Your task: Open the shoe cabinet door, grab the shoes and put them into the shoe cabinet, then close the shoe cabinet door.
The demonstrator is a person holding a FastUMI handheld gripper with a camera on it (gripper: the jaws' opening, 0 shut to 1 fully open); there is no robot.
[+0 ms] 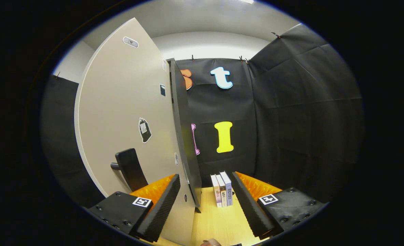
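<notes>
Two fingers of the tool [202, 208] are standing wide apart, gripping nothing, pointing level toward the booth's back wall. Shoe cabinet door [126, 123] is standing ajar, its free edge [185, 143] running down into the gap between the fingers, nearer the left one. Door handle [130, 169] is sitting just beyond the left finger, not touching it. Three books [221, 189] are standing upright on the bench [219, 225], just ahead between the fingers, against the black cloth. Something small is poking in below the fingers, possibly a fingertip [210, 243] — too cropped to tell.
</notes>
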